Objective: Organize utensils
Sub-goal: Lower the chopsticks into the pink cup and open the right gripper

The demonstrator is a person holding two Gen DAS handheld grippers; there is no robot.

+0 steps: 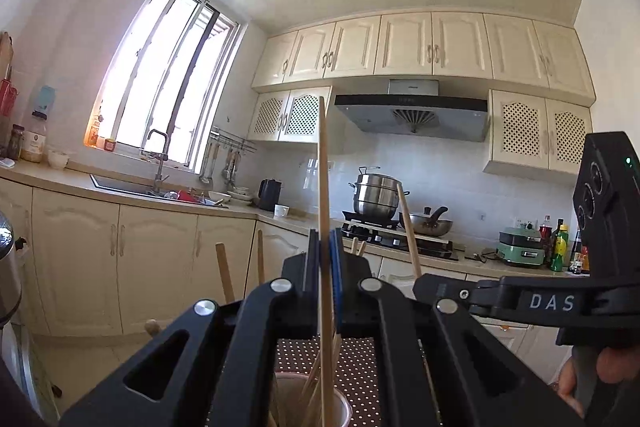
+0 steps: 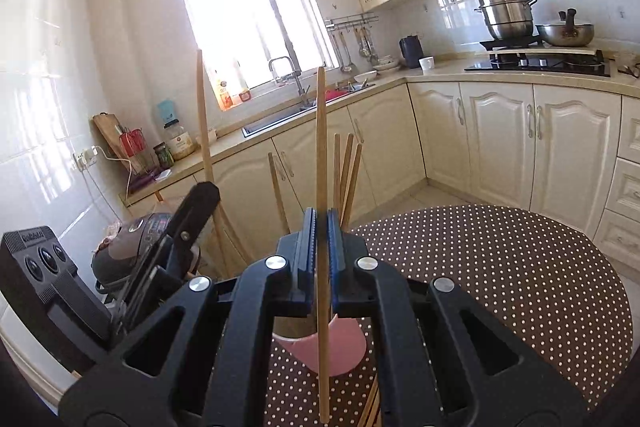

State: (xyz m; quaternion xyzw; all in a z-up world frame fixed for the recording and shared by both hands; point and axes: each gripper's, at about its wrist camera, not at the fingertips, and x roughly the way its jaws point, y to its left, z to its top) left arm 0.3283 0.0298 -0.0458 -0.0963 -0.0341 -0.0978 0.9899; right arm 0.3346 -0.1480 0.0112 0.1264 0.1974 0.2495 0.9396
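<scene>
From the left wrist, the left tool (image 1: 326,247) is clamped tight on a single upright wooden chopstick (image 1: 323,167), which stands directly above the white cup (image 1: 308,401) packed with more chopsticks on the polka-dot tabletop (image 1: 360,359), while the right tool (image 1: 424,287) sits just right of that cup with its own chopstick slanting up. Over to the right wrist: the right tool (image 2: 322,227) is closed hard on another upright chopstick (image 2: 320,155), whose lower end hangs in front of the pink cup (image 2: 340,351) on the dotted tabletop (image 2: 500,287), and the left tool (image 2: 204,193) is left of that cup, gripping its stick.
</scene>
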